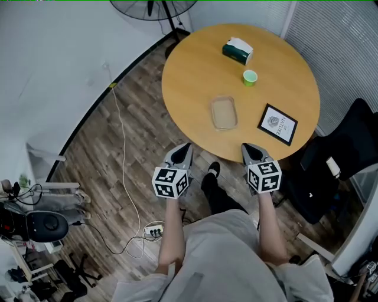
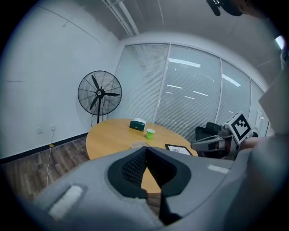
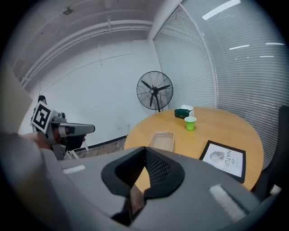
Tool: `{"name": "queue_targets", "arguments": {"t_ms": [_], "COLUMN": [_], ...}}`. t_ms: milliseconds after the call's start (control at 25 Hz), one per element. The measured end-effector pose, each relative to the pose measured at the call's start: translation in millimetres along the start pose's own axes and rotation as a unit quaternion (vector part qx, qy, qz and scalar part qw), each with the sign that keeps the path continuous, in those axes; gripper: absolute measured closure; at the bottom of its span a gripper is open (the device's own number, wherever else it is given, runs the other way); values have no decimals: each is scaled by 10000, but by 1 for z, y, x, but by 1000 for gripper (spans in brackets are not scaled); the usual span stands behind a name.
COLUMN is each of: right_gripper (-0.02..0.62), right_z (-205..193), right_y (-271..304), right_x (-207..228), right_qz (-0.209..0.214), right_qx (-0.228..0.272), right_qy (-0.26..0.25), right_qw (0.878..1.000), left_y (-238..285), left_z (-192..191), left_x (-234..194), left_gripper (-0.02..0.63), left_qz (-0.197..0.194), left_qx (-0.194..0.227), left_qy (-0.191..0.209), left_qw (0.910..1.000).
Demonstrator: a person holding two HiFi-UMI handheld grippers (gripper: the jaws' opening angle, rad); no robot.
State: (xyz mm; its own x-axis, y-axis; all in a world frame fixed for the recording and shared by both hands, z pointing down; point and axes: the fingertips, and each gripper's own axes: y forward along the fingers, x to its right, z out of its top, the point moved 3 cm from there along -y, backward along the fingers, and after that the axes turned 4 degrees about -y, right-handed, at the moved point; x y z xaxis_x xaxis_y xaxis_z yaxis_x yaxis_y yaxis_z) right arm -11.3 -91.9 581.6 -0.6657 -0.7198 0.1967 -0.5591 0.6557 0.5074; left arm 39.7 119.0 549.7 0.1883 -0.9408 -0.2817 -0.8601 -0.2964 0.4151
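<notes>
I hold both grippers at the near edge of a round wooden table (image 1: 189, 65), just short of it and above the floor. My left gripper (image 1: 186, 147) is shut with nothing in it, its tips meeting in a point (image 2: 146, 151). Level with it, my right gripper (image 1: 246, 147) is likewise shut and empty (image 3: 145, 150). Nearest ahead lies a clear shallow tray (image 1: 224, 112) (image 3: 162, 140). A framed print (image 1: 277, 124) (image 3: 224, 158) rests to its right. Farther back stand a small green cup (image 1: 250, 77) (image 2: 150, 133) and a dark green tissue box (image 1: 237, 51) (image 2: 137, 124).
A black office chair (image 1: 336, 165) stands at the table's right. A pedestal fan (image 1: 155, 9) (image 2: 100, 94) is beyond the far edge. On the wooden floor at left, a white cable (image 1: 123, 159) runs to a power strip (image 1: 155, 230). Equipment (image 1: 41, 227) crowds the lower left.
</notes>
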Motion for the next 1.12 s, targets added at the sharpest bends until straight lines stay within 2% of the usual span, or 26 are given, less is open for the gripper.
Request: {"name": "queue_targets", "arguments": {"t_ms": [480,680,800,1000,1120], "right_gripper": [595,595,595,595,595], "right_z": [27,20,22,34,34], "right_y": [85,112,127,142,135], "right_x": [43,65,78,76,74], "right_qz": [-442,-913,-1004,-1185,-1378], "right_qx": [-221,-161,-119,-10,-13], "right_qy": [718,1347,1463,1562,1613], "right_qw": [9962,9865,9841,9806,9772], "left_y": [112,153,173,196,213], "left_z": [51,65,69,71,69], "left_x": [-51,-61,-62,-71,-62], "left_gripper": [606,606,606,606,606], "left_qz": [-639,-1050,-1149,-1336,-1576], "left_qx": [-794,-1113,-1232,-1425,-1572], "left_qy": [477,784,902,981,1102], "left_qw": [9936,9851,9816,9758,9687]}}
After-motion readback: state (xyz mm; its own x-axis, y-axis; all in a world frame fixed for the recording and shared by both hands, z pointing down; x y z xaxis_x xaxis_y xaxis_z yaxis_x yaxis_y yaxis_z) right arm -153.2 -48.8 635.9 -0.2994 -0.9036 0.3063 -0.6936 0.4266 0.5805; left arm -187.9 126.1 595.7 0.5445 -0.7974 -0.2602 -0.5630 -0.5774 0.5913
